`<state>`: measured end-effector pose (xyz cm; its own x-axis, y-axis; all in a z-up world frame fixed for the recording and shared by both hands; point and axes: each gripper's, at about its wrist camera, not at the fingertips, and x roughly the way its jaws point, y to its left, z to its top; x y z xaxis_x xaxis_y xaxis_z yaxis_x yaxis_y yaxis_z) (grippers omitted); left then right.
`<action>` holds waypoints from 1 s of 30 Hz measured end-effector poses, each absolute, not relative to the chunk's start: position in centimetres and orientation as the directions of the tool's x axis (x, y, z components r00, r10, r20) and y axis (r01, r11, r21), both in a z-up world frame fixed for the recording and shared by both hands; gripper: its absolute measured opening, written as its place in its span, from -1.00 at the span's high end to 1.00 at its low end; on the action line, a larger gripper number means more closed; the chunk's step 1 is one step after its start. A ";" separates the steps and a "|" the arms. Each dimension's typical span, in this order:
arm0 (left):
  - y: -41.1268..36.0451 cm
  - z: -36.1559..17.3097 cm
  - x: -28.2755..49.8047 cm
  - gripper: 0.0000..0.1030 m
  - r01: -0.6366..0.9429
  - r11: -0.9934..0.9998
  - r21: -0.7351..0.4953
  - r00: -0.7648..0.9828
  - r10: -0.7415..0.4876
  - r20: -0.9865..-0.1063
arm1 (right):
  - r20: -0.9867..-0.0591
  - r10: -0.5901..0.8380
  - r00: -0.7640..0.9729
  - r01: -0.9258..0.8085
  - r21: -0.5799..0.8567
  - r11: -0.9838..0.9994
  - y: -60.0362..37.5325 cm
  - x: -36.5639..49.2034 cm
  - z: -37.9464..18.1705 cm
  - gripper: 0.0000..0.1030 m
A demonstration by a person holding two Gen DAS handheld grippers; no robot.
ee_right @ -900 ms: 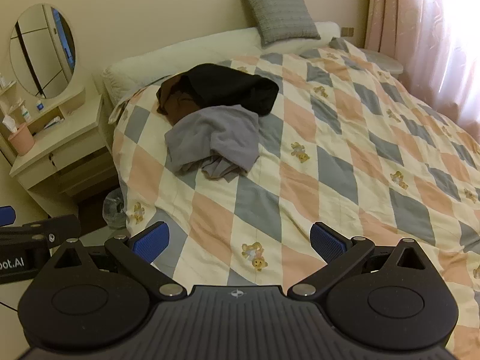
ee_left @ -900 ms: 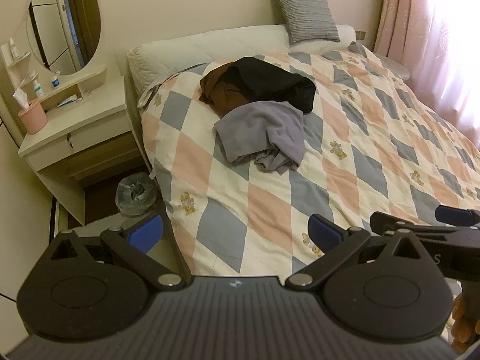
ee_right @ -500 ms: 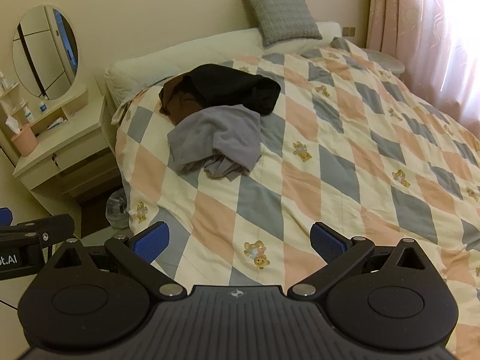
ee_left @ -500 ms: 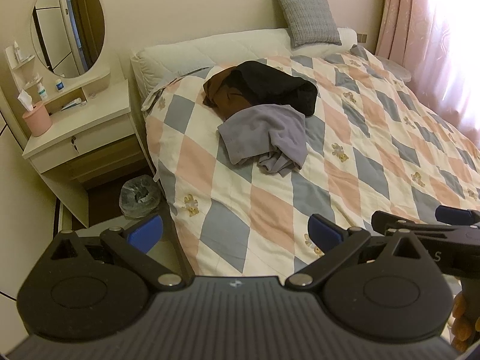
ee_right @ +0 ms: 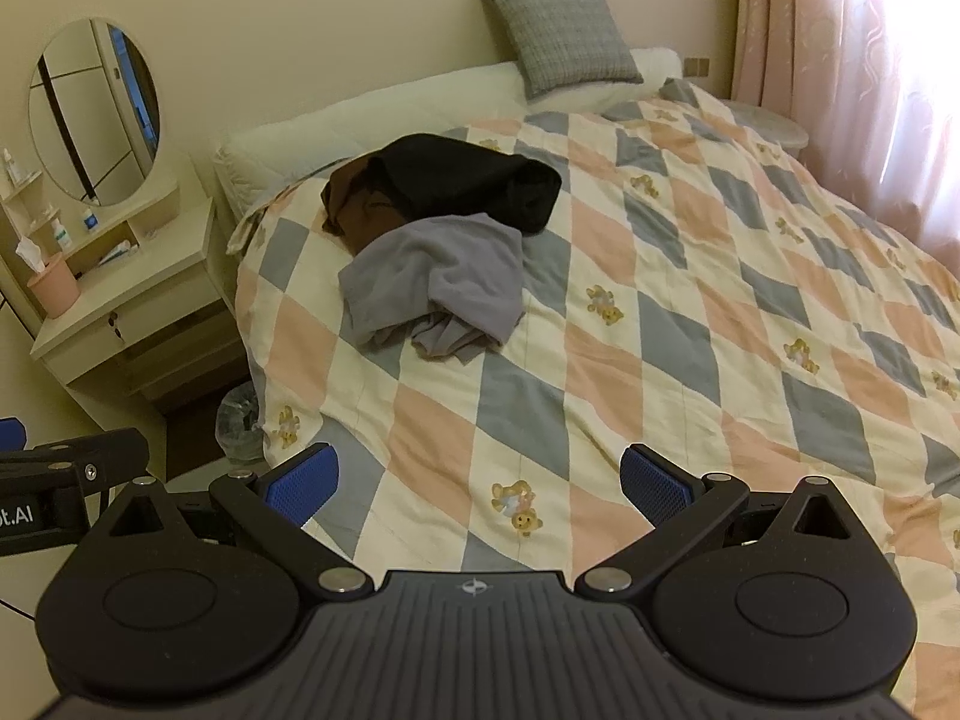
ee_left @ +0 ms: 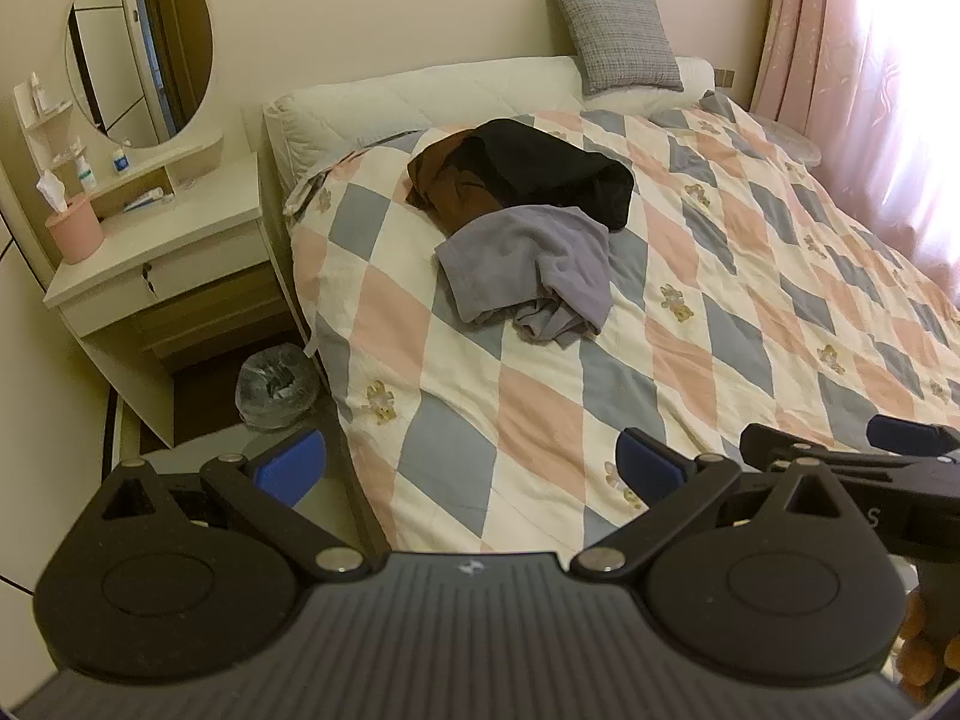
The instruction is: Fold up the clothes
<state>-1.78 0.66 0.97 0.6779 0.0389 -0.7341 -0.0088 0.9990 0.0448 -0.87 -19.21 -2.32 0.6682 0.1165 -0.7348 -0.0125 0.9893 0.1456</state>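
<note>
The clothes, a grey garment lying against a black one and a brown one, are sitting crumpled on the bed below the pillow. Compared with a moment ago, both views are drawing slightly nearer to this pile. The left gripper and right gripper are holding their jaws apart and empty, well short of the pile, so folding is not yet starting.
</note>
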 end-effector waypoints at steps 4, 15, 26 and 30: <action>0.8 0.8 -2.0 -0.98 -0.012 0.999 0.037 0.675 0.035 -0.737 | -0.736 0.117 0.667 -0.018 0.141 0.990 -19.0 -0.9 -2.4 -1.00; 1.1 0.4 -2.1 -0.98 -0.021 1.000 0.023 0.672 0.031 -0.740 | -0.737 0.116 0.665 -0.030 0.128 0.991 -18.3 -0.9 -2.4 -1.00; 1.2 0.1 -1.9 -0.98 -0.020 1.000 0.006 0.661 0.018 -0.750 | -0.732 0.115 0.671 -0.037 0.121 0.992 -17.7 -1.1 -3.2 -1.00; 1.1 0.0 -1.8 -0.98 -0.023 1.000 0.006 0.660 0.019 -0.751 | -0.733 0.115 0.670 -0.035 0.124 0.992 -17.8 -1.1 -3.4 -1.00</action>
<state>-1.85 1.10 0.04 0.6597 0.0193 -0.7513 -0.0229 0.9997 0.0056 -1.09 -17.78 -3.37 0.6699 0.1154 -0.7334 -0.0347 0.9916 0.1243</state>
